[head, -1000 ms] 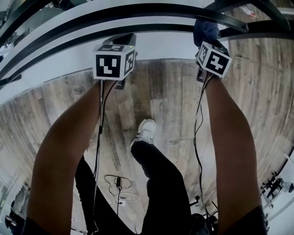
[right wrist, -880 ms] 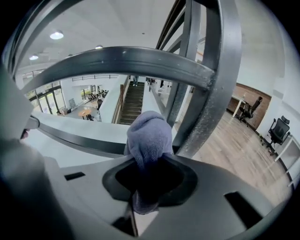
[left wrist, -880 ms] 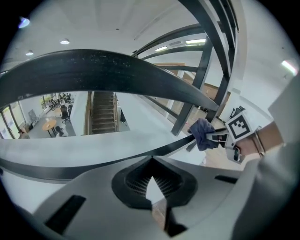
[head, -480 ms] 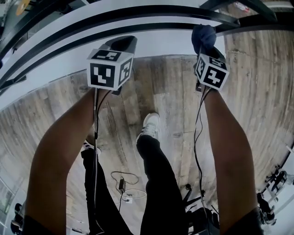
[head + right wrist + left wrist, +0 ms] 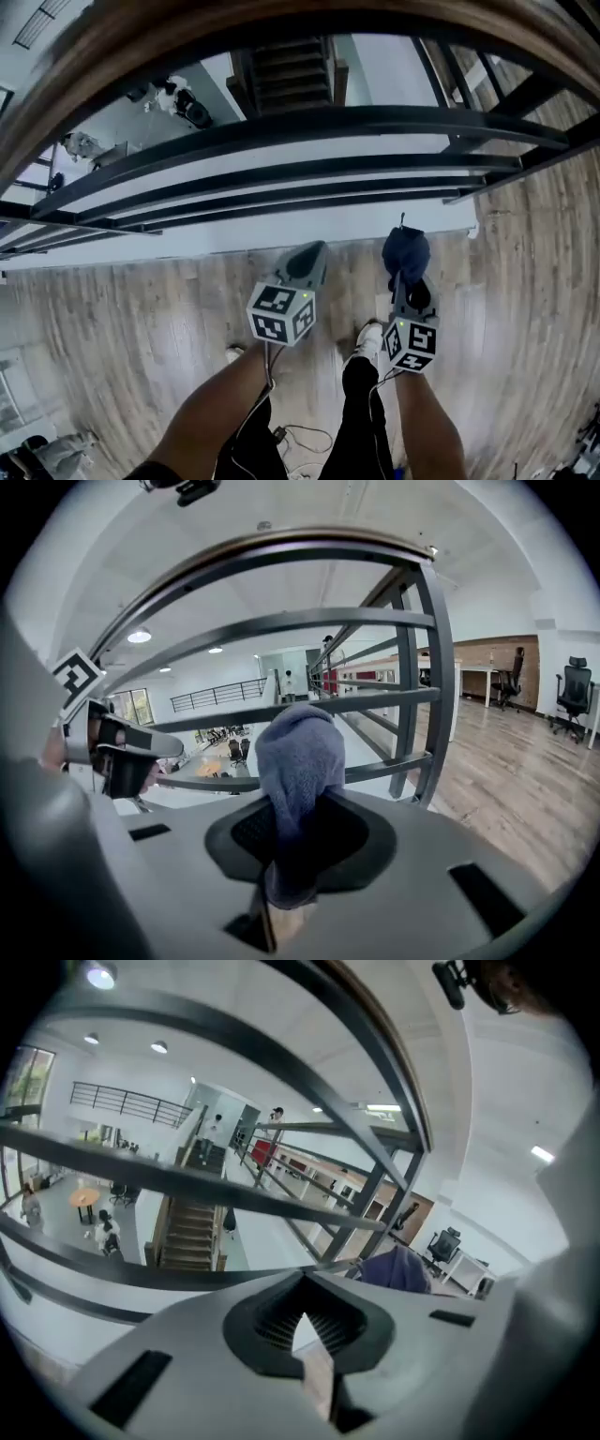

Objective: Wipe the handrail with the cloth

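**Handrail swings into view, cloth not yet on it**

The head view is tipped up compared with half a second ago. The wooden handrail [image 5: 281, 37] is now seen arching across the top, and both grippers are shown lower, over the floor [image 5: 141, 319]. The blue cloth [image 5: 298, 752] is clamped in the right gripper [image 5: 407, 281], well below the rail and clear of it. The left gripper [image 5: 304, 1316] is held with jaws together on nothing. Wiping is judged not begun; the cloth must first be raised to the rail.
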`<action>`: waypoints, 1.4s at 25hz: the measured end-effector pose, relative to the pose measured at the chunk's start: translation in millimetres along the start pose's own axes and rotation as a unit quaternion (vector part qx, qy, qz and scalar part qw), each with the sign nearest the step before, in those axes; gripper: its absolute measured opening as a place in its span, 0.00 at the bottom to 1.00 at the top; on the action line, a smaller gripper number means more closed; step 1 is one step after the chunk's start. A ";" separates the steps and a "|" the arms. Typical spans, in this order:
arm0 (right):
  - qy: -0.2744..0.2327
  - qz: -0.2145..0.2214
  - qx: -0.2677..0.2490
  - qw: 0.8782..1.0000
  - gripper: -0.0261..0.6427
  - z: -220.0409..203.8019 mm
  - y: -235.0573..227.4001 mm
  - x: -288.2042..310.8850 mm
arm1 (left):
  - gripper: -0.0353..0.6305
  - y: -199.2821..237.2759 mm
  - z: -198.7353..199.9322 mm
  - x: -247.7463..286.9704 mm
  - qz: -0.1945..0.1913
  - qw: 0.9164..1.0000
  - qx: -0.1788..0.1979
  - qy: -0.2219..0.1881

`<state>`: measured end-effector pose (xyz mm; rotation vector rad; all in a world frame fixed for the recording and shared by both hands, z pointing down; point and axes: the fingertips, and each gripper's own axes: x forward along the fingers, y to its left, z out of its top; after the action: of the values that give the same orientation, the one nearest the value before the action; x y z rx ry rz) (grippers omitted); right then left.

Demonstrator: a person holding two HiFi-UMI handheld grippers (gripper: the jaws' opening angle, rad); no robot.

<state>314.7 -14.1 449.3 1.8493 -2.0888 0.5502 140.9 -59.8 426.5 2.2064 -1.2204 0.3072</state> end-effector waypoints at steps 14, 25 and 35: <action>-0.067 0.090 -0.097 0.989 0.15 196.2 172.3 -253.3 | 0.06 -51.2 169.0 -328.5 0.069 0.990 0.060 -0.108; -0.159 0.109 -0.129 0.973 0.15 310.1 242.6 -303.2 | 0.06 -88.9 250.7 -432.7 0.098 0.972 0.045 -0.209; -0.186 0.124 -0.144 0.964 0.14 337.0 265.6 -315.2 | 0.06 -102.6 285.5 -457.8 0.102 0.958 0.094 -0.252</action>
<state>102.2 130.9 -16.9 1.6307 -2.5022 -0.0627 -49.6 128.3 -53.0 2.4092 -1.7612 -0.0753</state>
